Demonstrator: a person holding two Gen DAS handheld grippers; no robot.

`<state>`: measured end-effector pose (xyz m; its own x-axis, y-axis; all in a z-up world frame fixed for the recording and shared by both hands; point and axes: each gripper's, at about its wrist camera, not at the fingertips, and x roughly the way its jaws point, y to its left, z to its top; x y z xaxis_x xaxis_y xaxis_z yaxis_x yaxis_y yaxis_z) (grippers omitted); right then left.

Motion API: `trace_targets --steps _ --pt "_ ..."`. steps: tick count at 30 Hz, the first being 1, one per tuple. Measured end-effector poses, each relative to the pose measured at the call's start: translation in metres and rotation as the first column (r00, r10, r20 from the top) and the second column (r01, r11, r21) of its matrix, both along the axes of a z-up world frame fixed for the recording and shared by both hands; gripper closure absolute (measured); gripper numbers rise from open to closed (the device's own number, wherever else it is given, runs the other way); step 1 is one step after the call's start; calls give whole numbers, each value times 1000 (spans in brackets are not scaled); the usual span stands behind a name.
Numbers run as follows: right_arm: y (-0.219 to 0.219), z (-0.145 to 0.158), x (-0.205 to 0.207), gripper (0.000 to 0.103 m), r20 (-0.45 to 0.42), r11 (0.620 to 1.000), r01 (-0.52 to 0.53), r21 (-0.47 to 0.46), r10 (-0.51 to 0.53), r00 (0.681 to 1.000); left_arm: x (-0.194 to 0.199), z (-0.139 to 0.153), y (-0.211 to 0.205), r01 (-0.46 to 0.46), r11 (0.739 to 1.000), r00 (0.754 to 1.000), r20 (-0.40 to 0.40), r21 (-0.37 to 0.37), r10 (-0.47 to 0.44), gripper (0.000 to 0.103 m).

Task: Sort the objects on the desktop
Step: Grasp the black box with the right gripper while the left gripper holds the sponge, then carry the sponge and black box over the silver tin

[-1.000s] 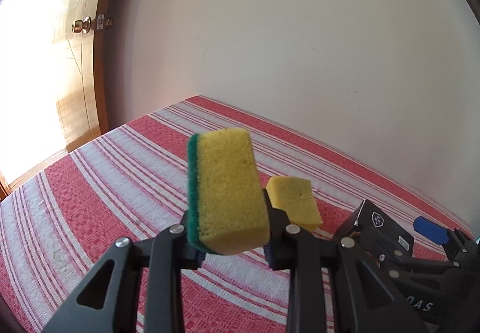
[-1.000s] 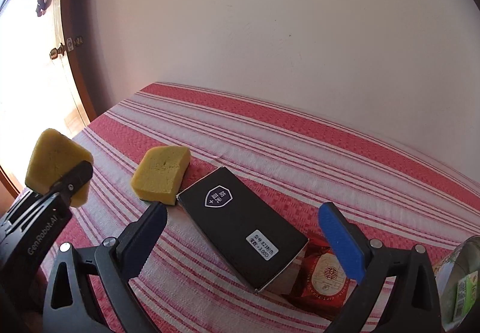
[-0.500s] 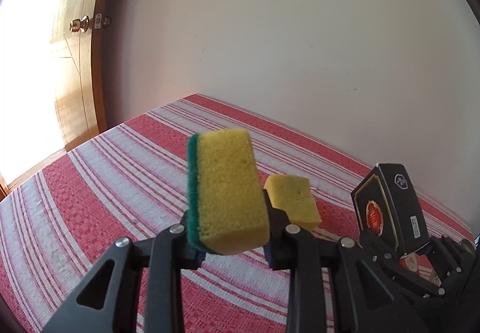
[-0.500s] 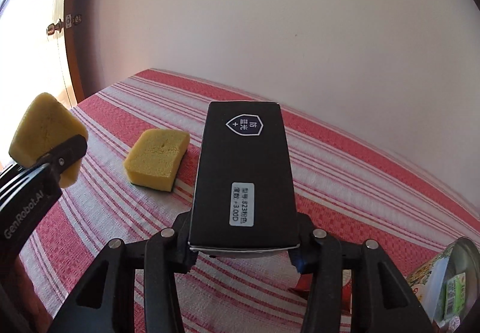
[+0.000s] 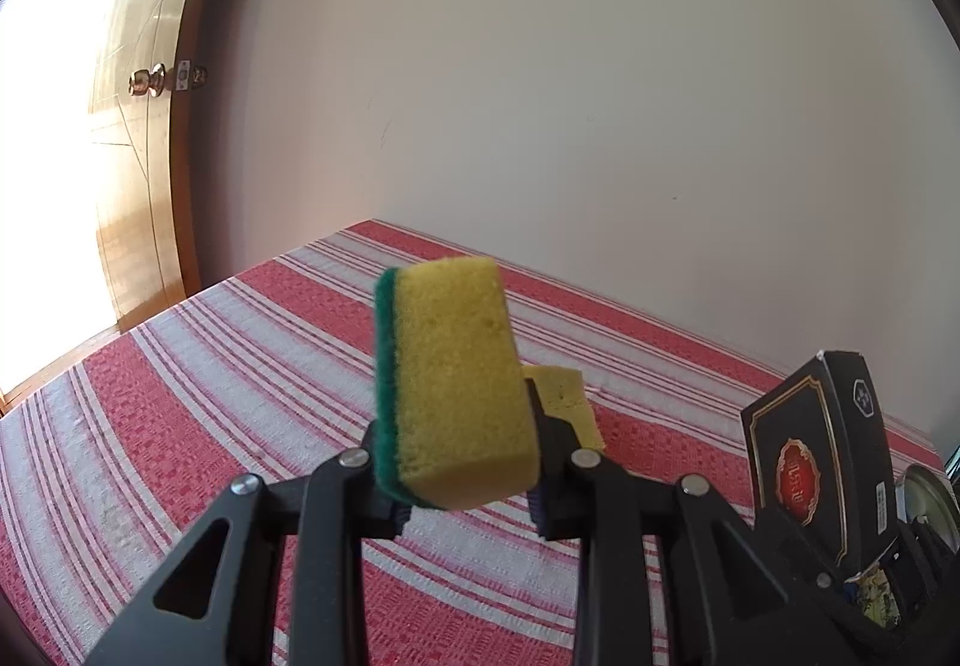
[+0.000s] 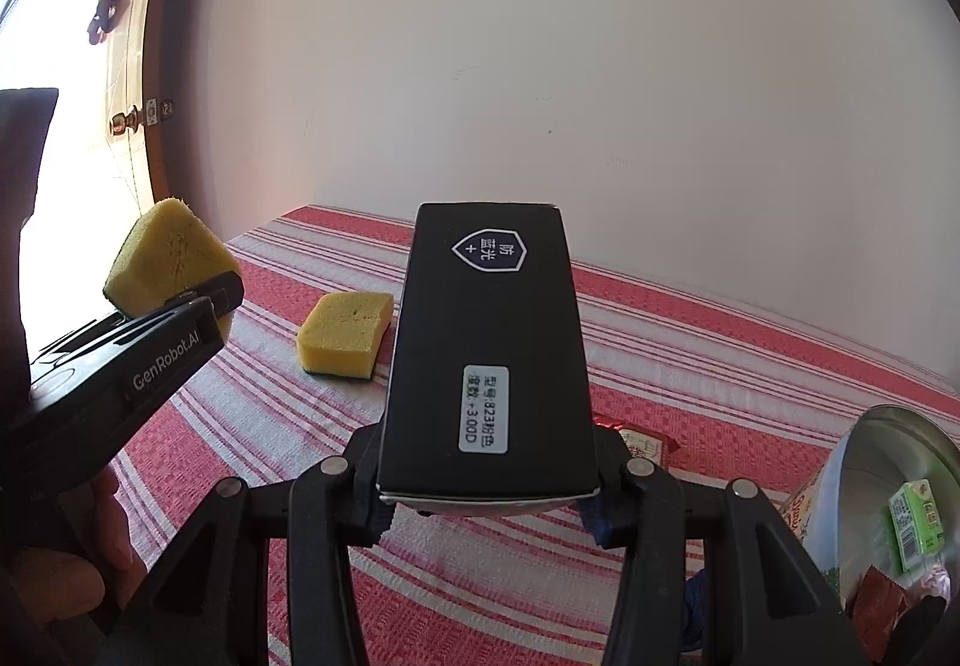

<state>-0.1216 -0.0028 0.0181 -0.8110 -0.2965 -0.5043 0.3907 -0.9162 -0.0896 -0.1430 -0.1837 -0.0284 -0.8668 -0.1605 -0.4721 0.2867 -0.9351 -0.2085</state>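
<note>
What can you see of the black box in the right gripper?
The black box is a long, slim, matte carton, apparently cardboard. Its upper face bears a white shield logo and a white label. A side face with a gold border and red emblem shows in the left wrist view. The right gripper clamps its near end, holding it off the striped tablecloth.

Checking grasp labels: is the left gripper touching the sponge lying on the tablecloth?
Apart. The right wrist view shows the left gripper raised, clamping its own sponge, with striped cloth visible between it and the lying sponge.
</note>
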Motion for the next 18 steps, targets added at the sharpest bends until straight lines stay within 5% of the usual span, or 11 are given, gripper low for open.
trace_targets --steps 18 --pt "39 9 56 52 -195 996 48 -76 -62 979 20 10 31 1 995 1000 -29 -100 -4 75"
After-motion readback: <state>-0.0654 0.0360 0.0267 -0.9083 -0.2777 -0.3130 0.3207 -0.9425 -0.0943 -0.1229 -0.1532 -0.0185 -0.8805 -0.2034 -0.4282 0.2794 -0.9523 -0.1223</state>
